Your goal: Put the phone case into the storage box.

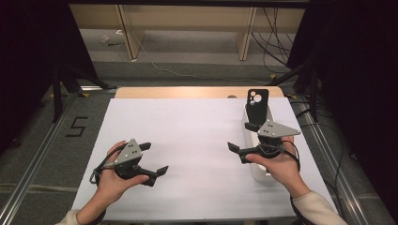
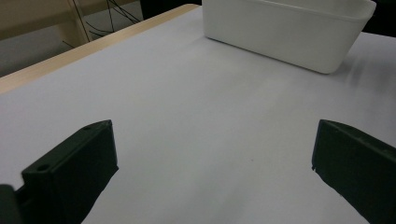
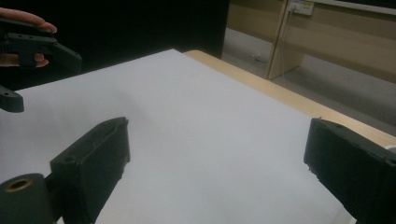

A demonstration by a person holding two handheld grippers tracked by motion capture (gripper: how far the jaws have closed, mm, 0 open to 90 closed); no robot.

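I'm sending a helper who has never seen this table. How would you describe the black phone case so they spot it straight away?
Start at the white sheet covering the table, then go to the long white tub near its right edge, beside the right claw. The black phone case stands upright at the tub's far end. It is the only dark item there, with round camera cutouts near its top.
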